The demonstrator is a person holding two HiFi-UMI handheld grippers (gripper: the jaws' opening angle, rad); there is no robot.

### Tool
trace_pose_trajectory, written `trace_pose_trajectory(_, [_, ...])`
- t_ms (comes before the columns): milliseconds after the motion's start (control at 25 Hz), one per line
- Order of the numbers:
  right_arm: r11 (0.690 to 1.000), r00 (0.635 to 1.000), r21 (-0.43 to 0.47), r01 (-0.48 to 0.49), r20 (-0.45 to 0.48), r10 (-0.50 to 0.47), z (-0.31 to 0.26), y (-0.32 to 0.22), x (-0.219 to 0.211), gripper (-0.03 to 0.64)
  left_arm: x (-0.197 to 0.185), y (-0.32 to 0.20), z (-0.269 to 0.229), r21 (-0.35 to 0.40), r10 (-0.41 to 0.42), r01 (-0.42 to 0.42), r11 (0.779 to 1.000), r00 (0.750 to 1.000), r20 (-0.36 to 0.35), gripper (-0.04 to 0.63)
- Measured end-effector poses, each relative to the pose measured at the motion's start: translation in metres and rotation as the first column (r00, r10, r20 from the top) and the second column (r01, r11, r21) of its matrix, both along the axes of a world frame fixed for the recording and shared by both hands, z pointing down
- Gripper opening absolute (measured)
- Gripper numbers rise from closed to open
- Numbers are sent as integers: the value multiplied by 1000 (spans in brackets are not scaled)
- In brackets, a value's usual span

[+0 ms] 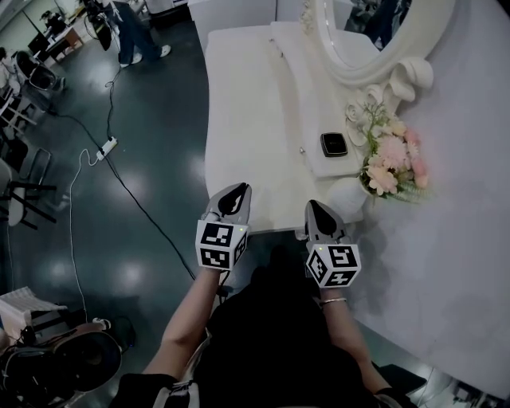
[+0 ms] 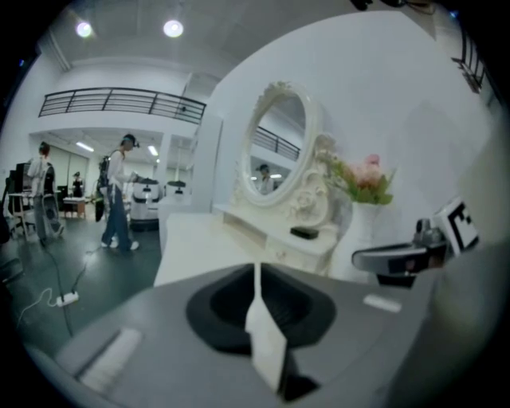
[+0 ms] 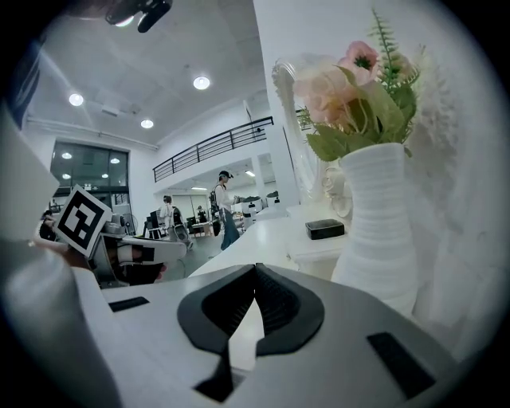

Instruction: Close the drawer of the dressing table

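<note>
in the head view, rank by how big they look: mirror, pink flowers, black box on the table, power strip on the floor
1. mirror, partly cut off
2. pink flowers
3. black box and power strip look about alike; the strip is farther off, so unranked

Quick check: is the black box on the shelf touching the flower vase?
Apart. The head view shows bare white shelf between the black box and the vase.

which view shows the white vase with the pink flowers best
The right gripper view: the ribbed white vase stands close and large, pink flowers above it. The head view looks down on the flowers, hiding most of the vase. The left gripper view shows it small, beside the mirror.
</note>
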State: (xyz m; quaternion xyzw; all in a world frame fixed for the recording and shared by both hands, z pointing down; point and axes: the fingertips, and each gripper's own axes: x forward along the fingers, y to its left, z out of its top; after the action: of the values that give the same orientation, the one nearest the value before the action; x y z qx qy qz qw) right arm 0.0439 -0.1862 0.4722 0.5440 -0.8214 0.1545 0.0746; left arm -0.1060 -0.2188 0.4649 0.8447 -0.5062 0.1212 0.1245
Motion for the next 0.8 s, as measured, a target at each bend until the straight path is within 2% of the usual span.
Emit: trace_pose_trajectory(800, [1000, 999, 9, -4, -36, 4, -1, 6, -2, 5, -10, 22, -1, 10, -23, 23, 1000, 999, -29, 18])
